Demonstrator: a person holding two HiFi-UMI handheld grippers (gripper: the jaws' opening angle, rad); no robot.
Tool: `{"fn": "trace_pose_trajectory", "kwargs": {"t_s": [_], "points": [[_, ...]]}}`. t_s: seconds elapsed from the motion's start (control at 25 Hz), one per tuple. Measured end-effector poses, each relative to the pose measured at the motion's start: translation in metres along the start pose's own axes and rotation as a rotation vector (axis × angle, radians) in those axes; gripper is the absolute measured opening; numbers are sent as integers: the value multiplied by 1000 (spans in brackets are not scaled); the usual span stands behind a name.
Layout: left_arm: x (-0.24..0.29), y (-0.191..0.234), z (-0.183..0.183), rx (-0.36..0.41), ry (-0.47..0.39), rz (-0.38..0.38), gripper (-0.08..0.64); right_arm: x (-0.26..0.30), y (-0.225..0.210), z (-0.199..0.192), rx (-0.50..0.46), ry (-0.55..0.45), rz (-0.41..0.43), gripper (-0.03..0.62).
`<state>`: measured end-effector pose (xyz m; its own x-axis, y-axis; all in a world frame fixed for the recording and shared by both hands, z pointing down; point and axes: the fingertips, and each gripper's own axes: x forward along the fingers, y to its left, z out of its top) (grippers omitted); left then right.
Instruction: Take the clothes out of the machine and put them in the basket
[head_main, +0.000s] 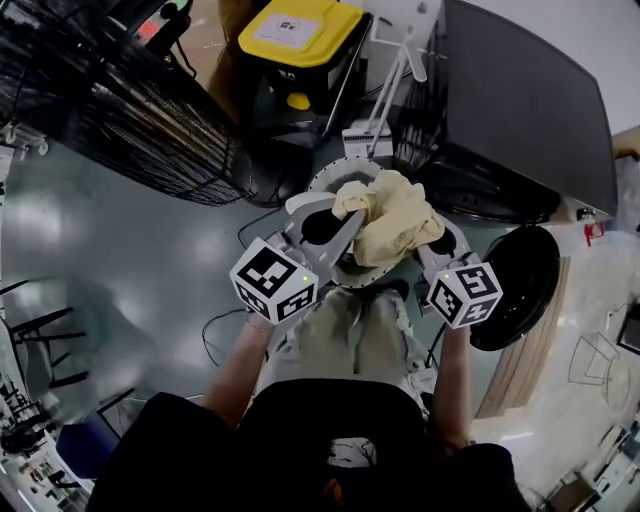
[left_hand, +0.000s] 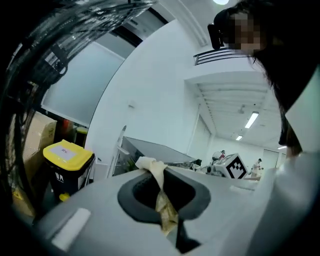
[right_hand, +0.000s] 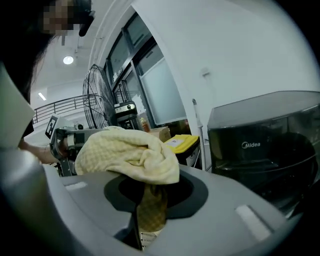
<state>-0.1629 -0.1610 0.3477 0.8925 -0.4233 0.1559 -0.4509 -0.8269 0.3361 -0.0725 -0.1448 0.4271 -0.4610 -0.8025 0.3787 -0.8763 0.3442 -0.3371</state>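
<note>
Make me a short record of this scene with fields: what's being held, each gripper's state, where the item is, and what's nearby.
Held item: pale yellow cloth, bunched
Left gripper: shut on a thin strip of the cloth
Right gripper: shut on the cloth, with the bulk piled above its jaws
Location: held up between both grippers, over a round light-rimmed opening
Nearby: yellow-lidded bin, black appliance, wire fan
</note>
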Motion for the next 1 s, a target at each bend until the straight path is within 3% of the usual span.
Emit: {"fn": "trace_pose_trajectory", "kwargs": {"t_s": [0.2, 0.36, 0.8, 1.0], "points": [[22, 1, -5, 26, 4, -46, 3, 3, -18, -13, 54, -27, -26, 109], [41, 20, -41, 21, 74, -38, 3, 19, -40, -40, 66, 13, -51, 109], [56, 72, -195, 39, 448, -5, 3, 77, -80, -170, 83, 272, -82, 110], [53, 87, -256, 5, 577, 6, 5, 101, -85, -230, 113, 385, -64, 112]]}}
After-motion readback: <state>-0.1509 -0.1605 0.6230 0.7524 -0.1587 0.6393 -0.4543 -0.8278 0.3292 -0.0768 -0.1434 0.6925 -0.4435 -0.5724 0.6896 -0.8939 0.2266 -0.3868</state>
